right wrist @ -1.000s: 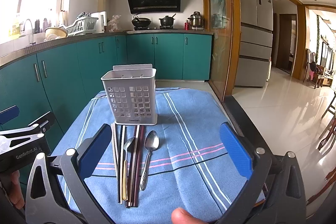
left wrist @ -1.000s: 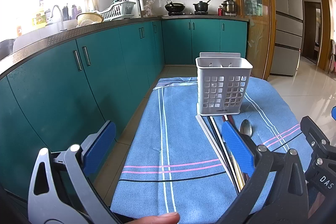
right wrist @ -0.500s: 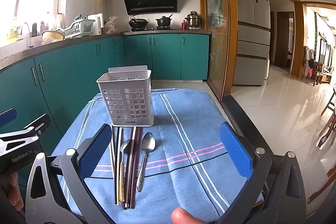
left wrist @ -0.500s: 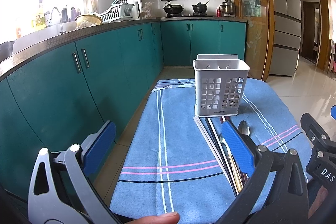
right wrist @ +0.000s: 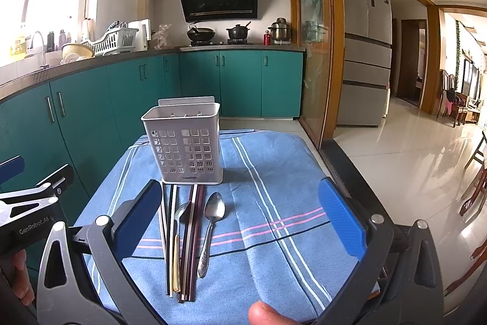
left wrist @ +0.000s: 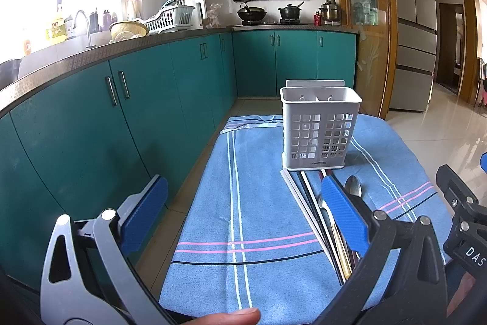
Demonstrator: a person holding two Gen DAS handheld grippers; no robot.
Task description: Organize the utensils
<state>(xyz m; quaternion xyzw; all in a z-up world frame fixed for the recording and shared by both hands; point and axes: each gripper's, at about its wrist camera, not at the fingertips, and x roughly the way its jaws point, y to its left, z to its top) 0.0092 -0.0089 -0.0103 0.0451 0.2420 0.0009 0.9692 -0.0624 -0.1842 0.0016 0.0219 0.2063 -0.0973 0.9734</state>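
Note:
A white perforated utensil holder [left wrist: 319, 130] [right wrist: 185, 142] stands empty on a blue striped cloth [left wrist: 258, 203] [right wrist: 274, 203]. Just in front of it lie chopsticks [right wrist: 191, 233], a gold-handled spoon [right wrist: 178, 233] and a steel spoon [right wrist: 211, 221], side by side. The left gripper [left wrist: 243, 218] is open above the cloth's left part, its right finger [left wrist: 344, 215] covering some of the utensils [left wrist: 307, 212]. My right gripper [right wrist: 240, 218] is open too, held back from the utensils, which show between its fingers. Neither holds anything.
Teal kitchen cabinets [left wrist: 137, 118] run along the left, close to the table's left edge. A dark rim [right wrist: 344, 160] borders the table on the right, with tiled floor [right wrist: 411, 157] beyond. Each gripper shows at the other view's edge.
Both grippers have drawn back and risen slightly; the holder and utensils sit a little farther up in each view. Nothing on the cloth has moved.

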